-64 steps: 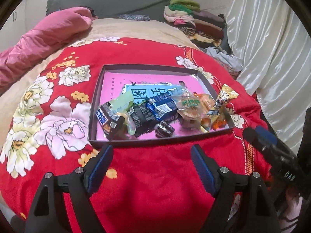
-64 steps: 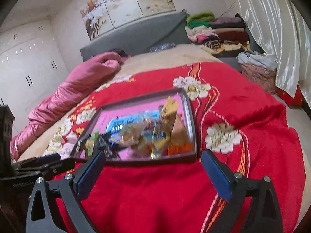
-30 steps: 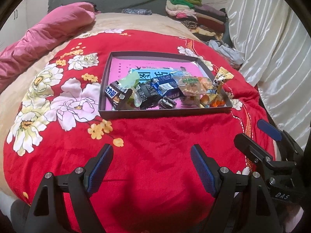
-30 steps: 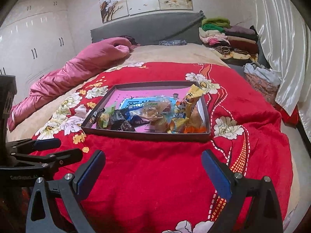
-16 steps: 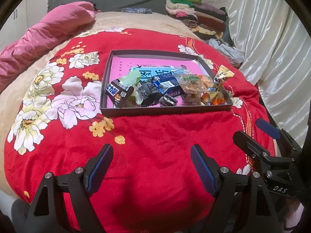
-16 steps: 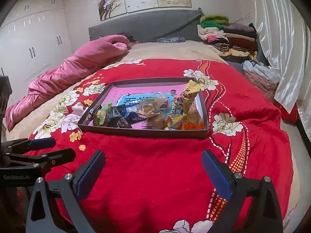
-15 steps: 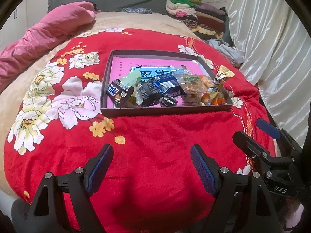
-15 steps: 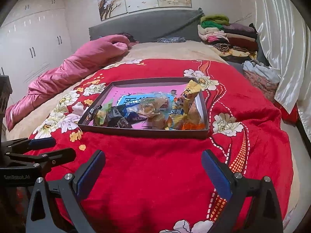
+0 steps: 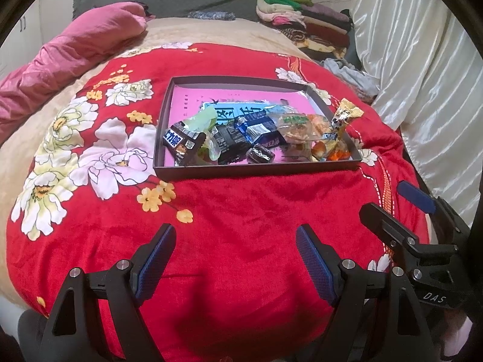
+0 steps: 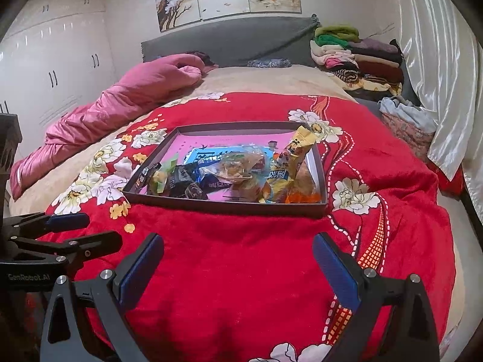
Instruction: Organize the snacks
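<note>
Red floral bedspread (image 9: 241,211) carries a snack tray (image 9: 256,170). "DAS" marks the right tool (image 10: 238,267), "GenRobot.AI" the left tool (image 9: 235,256). Both tilt downward, wide open, empty.

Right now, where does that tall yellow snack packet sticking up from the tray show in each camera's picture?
Left wrist view: yellow snack packet at the tray's right end, right of centre.
Right wrist view: the packet leans near the tray's right wall, centre-right.
Shared landmark: the dark tray on the red blanket.

My fisheye views: even indoor light, sharp centre, glare on the white curtain (image 9: 422,69), curved edges with dark corner vignetting.
</note>
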{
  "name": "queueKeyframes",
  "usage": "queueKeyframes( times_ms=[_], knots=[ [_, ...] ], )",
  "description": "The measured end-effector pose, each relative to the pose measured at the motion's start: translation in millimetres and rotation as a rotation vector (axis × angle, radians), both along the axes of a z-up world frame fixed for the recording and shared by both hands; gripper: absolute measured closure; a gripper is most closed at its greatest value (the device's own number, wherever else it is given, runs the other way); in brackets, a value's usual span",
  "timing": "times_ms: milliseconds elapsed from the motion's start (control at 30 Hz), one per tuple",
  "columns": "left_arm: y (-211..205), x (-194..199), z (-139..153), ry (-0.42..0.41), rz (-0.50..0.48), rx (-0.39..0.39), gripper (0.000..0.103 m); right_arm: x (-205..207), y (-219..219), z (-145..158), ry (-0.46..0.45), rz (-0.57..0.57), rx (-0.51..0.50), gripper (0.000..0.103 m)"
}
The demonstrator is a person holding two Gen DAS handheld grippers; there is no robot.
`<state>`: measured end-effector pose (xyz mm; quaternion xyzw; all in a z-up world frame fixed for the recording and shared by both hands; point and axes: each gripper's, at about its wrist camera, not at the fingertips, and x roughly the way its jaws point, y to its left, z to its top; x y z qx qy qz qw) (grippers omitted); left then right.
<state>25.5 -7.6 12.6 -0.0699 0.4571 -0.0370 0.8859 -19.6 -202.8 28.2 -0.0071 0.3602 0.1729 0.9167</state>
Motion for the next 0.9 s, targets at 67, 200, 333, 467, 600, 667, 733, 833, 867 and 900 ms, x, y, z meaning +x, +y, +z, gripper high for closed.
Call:
queueKeyframes(
  times_ms=[67, 200, 333, 467, 600, 667, 733, 833, 867, 900],
  knots=[
    [-0.1, 0.3, -0.1, 0.001, -0.001, -0.001, 0.020, -0.2, 0.9, 0.0, -0.001, 0.002, 0.001, 0.003],
    [0.3, 0.6, -1.4, 0.007, 0.001, 0.001, 0.020, -0.6, 1.0, 0.0, -0.001, 0.001, 0.002, 0.003],
    [0.3, 1.1, -1.9, 0.010, 0.001, 0.002, 0.020, -0.6, 1.3, -0.2, -0.001, 0.002, -0.001, 0.003],
    [-0.4, 1.2, -2.0, 0.008, 0.000, 0.004, 0.020, -0.6, 1.3, 0.1, -0.003, 0.003, -0.006, 0.003],
    [-0.5, 1.1, -1.8, 0.007, 0.001, 0.004, 0.020, -0.6, 1.4, 0.1, -0.002, 0.004, -0.005, 0.003],
    [-0.4, 1.2, -1.8, 0.007, 0.000, 0.002, 0.020, -0.4, 0.9, 0.0, 0.004, 0.006, -0.003, 0.003],
    [-0.3, 1.2, -2.0, 0.008, 0.001, 0.001, 0.020, -0.3, 0.5, -0.1, 0.003, 0.005, -0.002, 0.003],
    [-0.2, 2.3, -3.8, 0.014, -0.002, -0.015, 0.020, 0.3, 0.1, 0.0, 0.000, 0.004, -0.001, 0.003],
    [0.2, 2.8, -4.9, 0.014, -0.005, -0.029, 0.020, 0.3, -0.1, 0.0, -0.002, 0.003, -0.001, 0.003],
    [1.7, 3.3, -5.7, 0.011, -0.002, -0.049, 0.020, 0.6, 0.0, -0.1, -0.004, 0.004, 0.000, 0.003]
  ],
)
